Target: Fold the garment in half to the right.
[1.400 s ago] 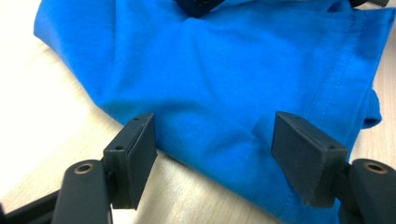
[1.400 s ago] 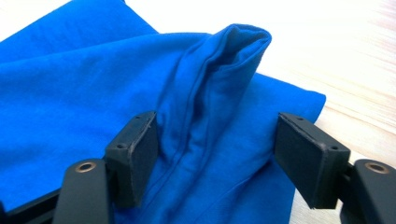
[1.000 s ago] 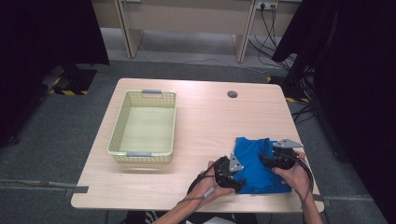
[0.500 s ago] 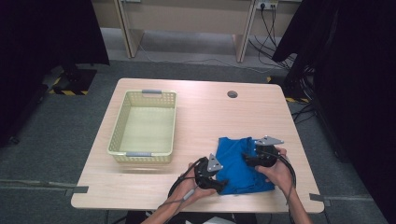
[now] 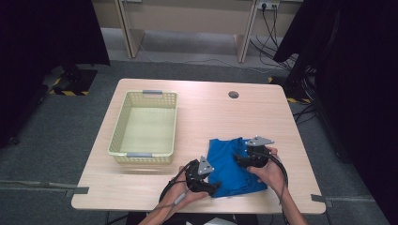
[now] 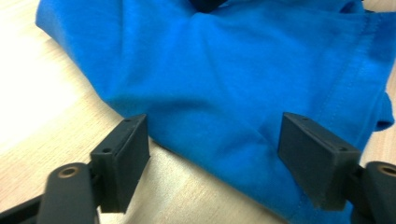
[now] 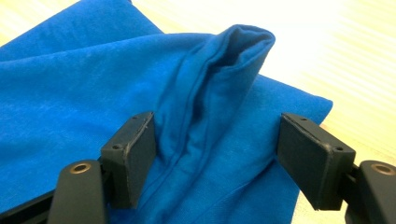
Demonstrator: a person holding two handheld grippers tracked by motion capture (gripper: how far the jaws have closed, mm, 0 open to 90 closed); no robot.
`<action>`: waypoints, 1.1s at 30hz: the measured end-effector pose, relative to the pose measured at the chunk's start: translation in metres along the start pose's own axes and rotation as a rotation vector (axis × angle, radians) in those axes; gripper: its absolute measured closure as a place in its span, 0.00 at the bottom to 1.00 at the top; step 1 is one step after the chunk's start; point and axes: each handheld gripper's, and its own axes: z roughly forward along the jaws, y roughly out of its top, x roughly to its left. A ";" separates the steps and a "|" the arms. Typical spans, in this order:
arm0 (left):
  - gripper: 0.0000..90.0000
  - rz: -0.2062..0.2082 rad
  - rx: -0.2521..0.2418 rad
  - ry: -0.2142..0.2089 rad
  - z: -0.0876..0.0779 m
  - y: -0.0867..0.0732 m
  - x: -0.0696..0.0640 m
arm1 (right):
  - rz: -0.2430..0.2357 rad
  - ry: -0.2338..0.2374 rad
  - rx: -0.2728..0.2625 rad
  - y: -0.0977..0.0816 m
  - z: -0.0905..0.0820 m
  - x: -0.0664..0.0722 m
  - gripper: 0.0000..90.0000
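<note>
The left tool [image 5: 202, 176] sits at the near left edge of the blue shirt [image 5: 232, 166], its jaws spread wide with nothing pinched; they have just been opening, and in the left gripper view the shirt's folded edge [image 6: 224, 93] lies loose between them, one jaw over bare table [image 6: 46, 93]. The right tool [image 5: 252, 158] rests over the shirt's right side, jaws likewise wide apart and just opened a little further, straddling a raised ridge of cloth [image 7: 210, 102] without pressing it.

The shirt lies folded on the table near the front edge, to the right of the empty basket [image 5: 145, 154] and well apart from it.

Judging from this, the likely next step is to grip the shirt and carry it to the basket. The risk is an uneven grab: the left tool may catch only the top layer at the hem, or the right may close on the loose ridge alone, and the fold would fall open when lifted.

The high view gives the basket and the shirt's place beside it; the gripper views show the ridge, the layers and the stitched seam [image 6: 359, 70], which are too small to read from above.
</note>
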 end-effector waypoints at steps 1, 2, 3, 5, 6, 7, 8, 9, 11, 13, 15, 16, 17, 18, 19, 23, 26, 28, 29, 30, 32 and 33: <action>0.26 0.005 -0.002 0.007 -0.001 0.000 0.000 | -0.001 0.005 0.000 0.000 -0.001 0.000 0.31; 0.24 0.005 -0.002 0.007 -0.001 0.000 0.000 | -0.001 0.005 0.000 0.000 -0.001 0.000 0.31; 0.24 0.003 -0.005 0.007 -0.002 0.000 0.000 | 0.000 0.011 -0.006 0.001 -0.003 0.001 0.31; 0.20 -0.025 -0.006 0.005 -0.005 0.000 0.002 | 0.002 0.020 -0.022 0.001 -0.006 0.002 0.31; 0.19 -0.045 -0.008 0.003 -0.007 0.000 0.003 | 0.006 0.031 -0.032 0.002 -0.008 0.003 0.31; 0.19 -0.051 -0.011 -0.001 -0.009 -0.001 0.004 | 0.011 0.032 -0.035 0.002 -0.008 0.005 0.31; 0.18 -0.055 -0.012 -0.002 -0.011 -0.001 0.005 | 0.002 0.031 -0.039 0.003 -0.007 0.005 0.31; 0.18 -0.059 -0.015 -0.001 -0.013 -0.002 0.006 | 0.002 0.031 -0.039 0.003 -0.007 0.005 0.31; 0.16 -0.070 -0.018 0.004 -0.015 -0.006 0.008 | -0.001 0.033 -0.024 0.003 -0.003 0.007 0.32; 0.16 -0.081 -0.015 -0.001 -0.016 -0.008 0.009 | -0.002 0.028 -0.010 0.002 0.003 0.008 0.35; 0.15 -0.086 -0.014 -0.003 -0.016 -0.009 0.010 | 0.018 0.057 -0.022 0.002 0.005 0.008 0.50; 0.15 -0.091 -0.016 -0.001 -0.016 -0.010 0.010 | 0.005 0.075 -0.030 0.002 0.004 0.008 0.58; 0.14 -0.092 -0.015 -0.002 -0.015 -0.010 0.010 | -0.030 0.067 -0.040 0.002 0.002 0.008 0.70; 0.14 -0.089 -0.013 -0.002 -0.015 -0.010 0.010 | -0.030 0.067 -0.040 0.002 0.002 0.008 0.70; 0.14 -0.087 -0.012 -0.002 -0.015 -0.010 0.010 | -0.034 0.073 -0.047 0.002 0.001 0.008 0.75; 0.14 -0.082 -0.013 0.002 -0.016 -0.010 0.010 | -0.062 0.074 -0.108 0.009 -0.012 0.010 0.85; 0.14 -0.082 -0.016 0.002 -0.016 -0.009 0.009 | -0.075 0.069 -0.160 0.015 -0.026 0.010 0.86; 0.14 -0.080 -0.019 0.003 -0.017 -0.009 0.008 | -0.084 0.063 -0.190 0.019 -0.036 0.010 0.87; 0.14 -0.080 -0.019 0.003 -0.017 -0.009 0.008 | -0.089 0.059 -0.199 0.021 -0.041 0.010 0.87; 0.14 -0.077 -0.016 0.002 -0.017 -0.009 0.008 | -0.089 0.059 -0.199 0.021 -0.041 0.010 0.87; 0.14 -0.074 -0.025 0.006 -0.018 -0.008 0.007 | -0.085 0.051 -0.213 0.022 -0.047 0.007 0.88; 0.14 -0.072 -0.027 0.007 -0.018 -0.007 0.006 | -0.078 0.037 -0.216 0.022 -0.048 0.002 0.88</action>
